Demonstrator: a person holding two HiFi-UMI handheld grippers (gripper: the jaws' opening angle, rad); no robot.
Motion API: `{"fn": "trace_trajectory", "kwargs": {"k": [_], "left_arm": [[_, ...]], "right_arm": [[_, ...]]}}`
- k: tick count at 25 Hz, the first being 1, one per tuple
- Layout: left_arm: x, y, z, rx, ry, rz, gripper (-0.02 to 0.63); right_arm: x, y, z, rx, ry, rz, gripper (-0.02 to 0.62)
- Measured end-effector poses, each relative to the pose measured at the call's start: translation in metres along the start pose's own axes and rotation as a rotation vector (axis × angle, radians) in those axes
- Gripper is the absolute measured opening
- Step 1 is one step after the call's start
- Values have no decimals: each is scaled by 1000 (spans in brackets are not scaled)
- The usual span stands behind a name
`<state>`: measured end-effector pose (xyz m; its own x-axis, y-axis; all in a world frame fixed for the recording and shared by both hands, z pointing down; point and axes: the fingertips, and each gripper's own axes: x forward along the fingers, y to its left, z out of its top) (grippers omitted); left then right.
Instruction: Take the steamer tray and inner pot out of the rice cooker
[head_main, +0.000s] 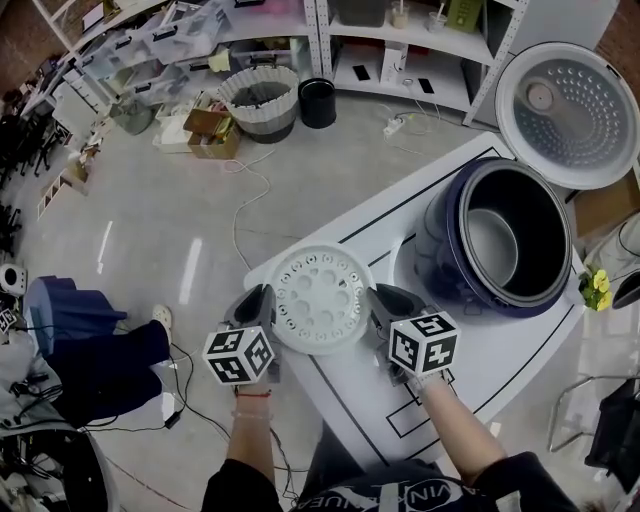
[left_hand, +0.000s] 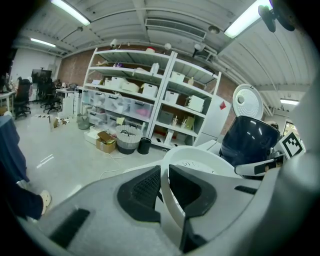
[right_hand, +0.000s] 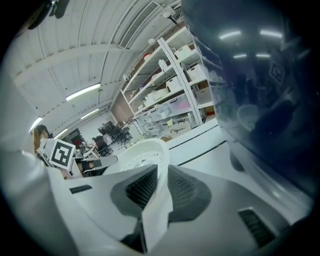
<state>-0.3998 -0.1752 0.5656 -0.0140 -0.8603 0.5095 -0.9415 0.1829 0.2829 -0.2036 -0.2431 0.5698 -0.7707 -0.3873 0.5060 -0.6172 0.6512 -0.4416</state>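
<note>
The white round steamer tray (head_main: 319, 297), pierced with holes, hangs over the near left corner of the white table (head_main: 520, 350). My left gripper (head_main: 262, 302) is shut on its left rim (left_hand: 167, 197), and my right gripper (head_main: 377, 303) is shut on its right rim (right_hand: 159, 192). The dark blue rice cooker (head_main: 495, 243) stands open to the right, its grey inner pot (head_main: 497, 243) still inside. Its lid (head_main: 568, 113) is tipped back. In the right gripper view the cooker's wall (right_hand: 260, 95) looms close on the right.
Beyond the table lies a grey floor with a cable (head_main: 243, 215), a ribbed basket (head_main: 260, 101), a black bin (head_main: 317, 102) and cardboard boxes (head_main: 210, 133). Shelving (head_main: 390, 40) runs along the back. A seated person in blue (head_main: 90, 345) is at the left.
</note>
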Motion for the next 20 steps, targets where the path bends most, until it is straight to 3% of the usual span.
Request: {"fn": "trace_trajectory", "kwargs": {"k": [12, 15, 20], "left_arm": [[7, 0, -4, 8, 9, -3, 48], [7, -2, -3, 38, 11, -2, 59], [-3, 0, 11, 109, -15, 31, 110]], "right_arm": [[2, -2, 1, -9, -15, -2, 58], [3, 4, 4, -32, -23, 18, 134], [-5, 12, 15, -52, -64, 27, 155]]}}
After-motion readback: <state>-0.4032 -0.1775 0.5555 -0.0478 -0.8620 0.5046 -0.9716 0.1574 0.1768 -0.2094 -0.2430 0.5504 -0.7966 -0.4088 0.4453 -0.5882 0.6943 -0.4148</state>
